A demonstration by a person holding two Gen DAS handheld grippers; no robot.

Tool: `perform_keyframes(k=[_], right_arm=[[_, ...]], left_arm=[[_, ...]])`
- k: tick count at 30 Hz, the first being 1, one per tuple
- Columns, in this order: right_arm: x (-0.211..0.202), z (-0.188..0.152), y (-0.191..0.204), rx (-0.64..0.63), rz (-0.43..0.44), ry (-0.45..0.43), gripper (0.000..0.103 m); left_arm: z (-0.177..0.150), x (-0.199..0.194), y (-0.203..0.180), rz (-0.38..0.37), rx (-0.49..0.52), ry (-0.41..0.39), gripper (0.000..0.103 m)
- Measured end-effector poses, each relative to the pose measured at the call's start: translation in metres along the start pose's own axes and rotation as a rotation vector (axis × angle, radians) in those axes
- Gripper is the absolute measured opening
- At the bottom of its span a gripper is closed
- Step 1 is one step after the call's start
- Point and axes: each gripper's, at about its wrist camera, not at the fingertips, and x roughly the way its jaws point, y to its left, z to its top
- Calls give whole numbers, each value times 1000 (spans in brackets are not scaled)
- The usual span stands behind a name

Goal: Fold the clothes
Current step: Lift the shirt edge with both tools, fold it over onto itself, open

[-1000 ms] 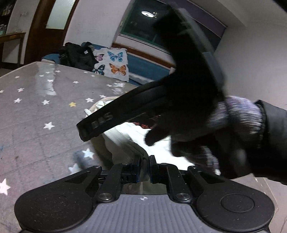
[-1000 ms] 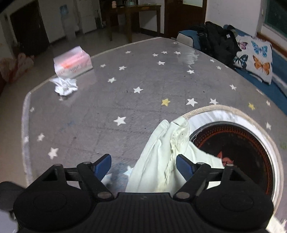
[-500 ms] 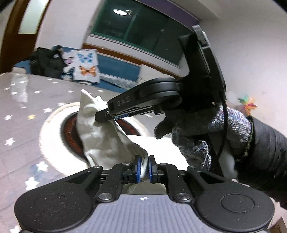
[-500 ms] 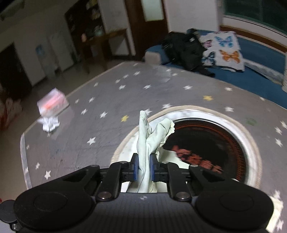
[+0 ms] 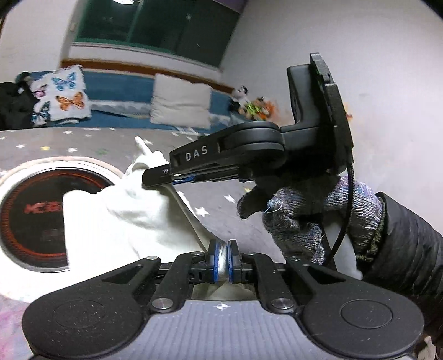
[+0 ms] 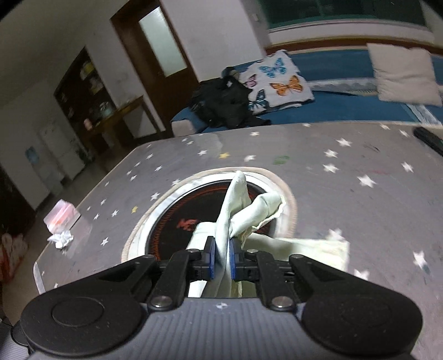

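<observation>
Dim living room, a grey table [image 6: 318, 177] printed with stars, a round black burner [image 6: 199, 218] with red rings set into its middle inside a pale ring. Behind the table a blue sofa [image 6: 340, 69] carries a butterfly cushion [image 6: 279, 83], a plain white cushion [image 6: 401, 72] and a black bag [image 6: 221, 105]. A dark window [image 5: 155, 25] sits above the sofa. At the far left table edge a pink tissue pack [image 6: 61, 216] lies with a crumpled tissue [image 6: 61, 238] just beside it.

The cloth [image 6: 243, 210] is pale cream (blown out to white in the left view) and hangs bunched over the burner area, lifted off the table between the two tools.

The left gripper [image 5: 221, 260] has its blue pads pressed together on a thin fold of the cloth, which runs up and left from the pads.

The right gripper [image 6: 220, 260] is closing, blue pads squeezing a gathered strip of cloth that stands up ahead of them, with a second lobe flopping to the right. In the left view the same tool appears side-on (marked DAS), held by a gloved hand [image 5: 310, 218] with a dark sleeve [image 5: 409, 243], its tips at the cloth's upper edge.

A dark object [image 6: 429, 138] lies at the right table edge, too cut off to identify.
</observation>
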Motion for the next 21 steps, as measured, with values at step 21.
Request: perform_keyframes(k=[21], right_arm=[[-14,-29,-83,127,-89,-34,22]], left_arm=[[-1,45,-19,-57,73,133,27]])
